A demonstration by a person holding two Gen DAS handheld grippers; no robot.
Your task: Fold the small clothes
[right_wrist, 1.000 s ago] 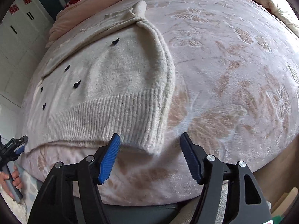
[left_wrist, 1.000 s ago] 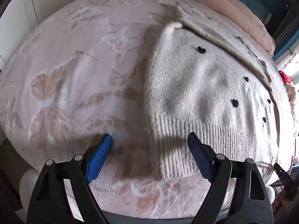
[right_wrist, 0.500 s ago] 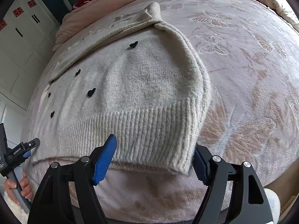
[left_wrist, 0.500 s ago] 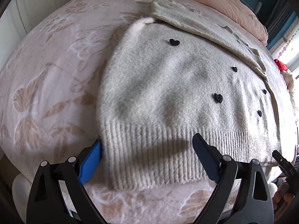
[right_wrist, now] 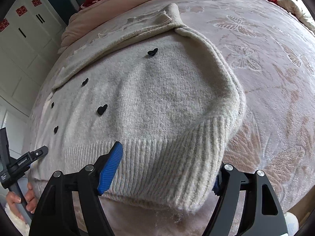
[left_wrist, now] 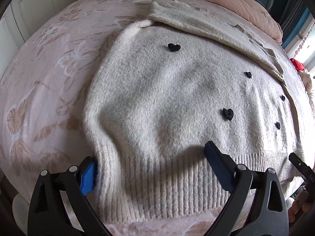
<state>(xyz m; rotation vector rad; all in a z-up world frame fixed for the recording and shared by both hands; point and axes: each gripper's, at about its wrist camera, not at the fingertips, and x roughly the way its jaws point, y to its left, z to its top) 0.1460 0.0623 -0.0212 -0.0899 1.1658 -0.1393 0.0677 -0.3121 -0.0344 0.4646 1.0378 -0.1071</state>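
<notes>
The cream sweater [left_wrist: 167, 102] with black heart buttons [left_wrist: 174, 47] lay flat on the pink butterfly blanket [left_wrist: 49, 74]. The left gripper [left_wrist: 151, 169] stood spread wide, straddling one corner of the ribbed hem [left_wrist: 167, 192]. The right gripper [right_wrist: 167, 175] was likewise spread, its fingers bracketing the opposite hem corner, neither clamped.

The sweater's [right_wrist: 157, 106] ribbed hem hides most of the right gripper's [right_wrist: 163, 169] outer fingers pad.
</notes>
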